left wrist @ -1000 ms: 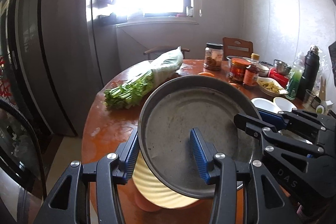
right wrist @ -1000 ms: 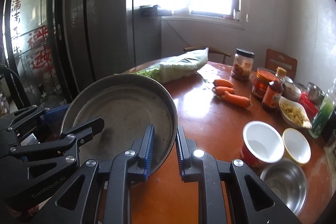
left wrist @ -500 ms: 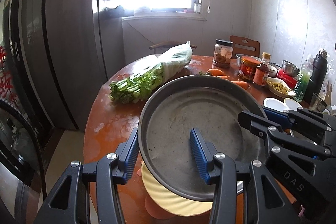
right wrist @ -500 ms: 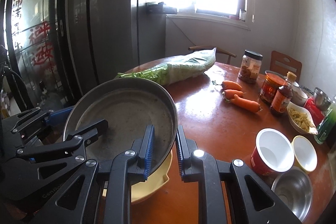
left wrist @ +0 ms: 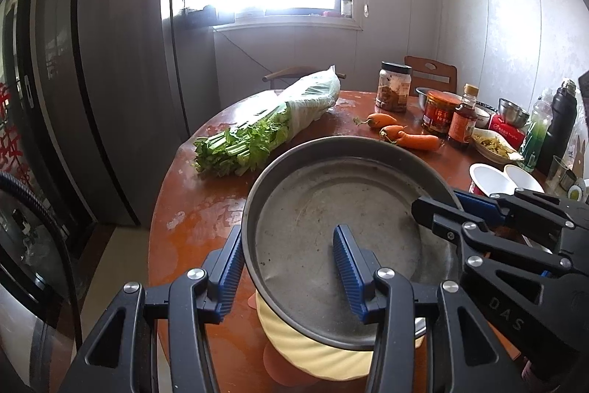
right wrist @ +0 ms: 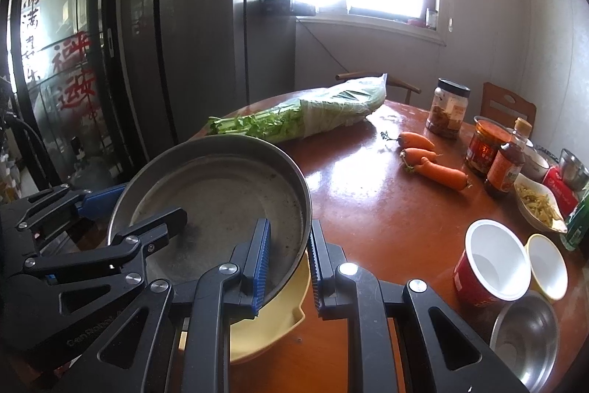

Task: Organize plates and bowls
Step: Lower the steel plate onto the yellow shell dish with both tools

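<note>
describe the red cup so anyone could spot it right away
On the round reddish-brown wooden table, look to the near right edge. The red paper cup with a white inside stands there, between a small yellow-rimmed bowl and a steel bowl; it alone has red sides.

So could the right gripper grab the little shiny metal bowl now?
Probably not yet. The right gripper is shut on the round grey metal pan, so it is busy. The small steel bowl sits uncovered on the red table.
</note>
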`<state>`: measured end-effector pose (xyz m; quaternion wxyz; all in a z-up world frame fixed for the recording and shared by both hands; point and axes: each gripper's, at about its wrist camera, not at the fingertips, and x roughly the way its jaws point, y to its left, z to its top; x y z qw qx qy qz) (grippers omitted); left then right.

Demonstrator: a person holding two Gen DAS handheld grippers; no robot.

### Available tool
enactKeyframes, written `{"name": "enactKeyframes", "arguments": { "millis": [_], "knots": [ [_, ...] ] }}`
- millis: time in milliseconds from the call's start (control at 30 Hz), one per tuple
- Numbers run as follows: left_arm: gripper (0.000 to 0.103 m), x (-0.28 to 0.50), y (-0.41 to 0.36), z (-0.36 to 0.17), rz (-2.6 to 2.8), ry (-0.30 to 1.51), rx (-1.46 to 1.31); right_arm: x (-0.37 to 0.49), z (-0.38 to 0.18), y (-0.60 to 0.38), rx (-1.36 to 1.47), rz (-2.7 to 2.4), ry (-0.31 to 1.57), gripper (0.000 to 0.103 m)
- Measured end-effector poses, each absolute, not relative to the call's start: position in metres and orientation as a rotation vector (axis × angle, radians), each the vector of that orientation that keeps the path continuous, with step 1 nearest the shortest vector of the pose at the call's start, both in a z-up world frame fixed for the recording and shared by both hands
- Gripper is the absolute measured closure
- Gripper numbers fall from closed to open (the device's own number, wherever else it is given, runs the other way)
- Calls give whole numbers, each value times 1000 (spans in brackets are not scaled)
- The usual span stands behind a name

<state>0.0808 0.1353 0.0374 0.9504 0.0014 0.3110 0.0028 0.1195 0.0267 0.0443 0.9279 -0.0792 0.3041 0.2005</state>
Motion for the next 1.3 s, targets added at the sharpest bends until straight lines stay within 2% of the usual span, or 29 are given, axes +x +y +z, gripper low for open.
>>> {"name": "enactKeyframes", "arguments": {
  "millis": [733,1300],
  "knots": [
    [54,94,144,-1,7,710,-15,141,-8,39,-183,434,729,83],
    [54,81,135,-10,2,726,4,134,-11,40,-252,422,714,83]
  ]
}}
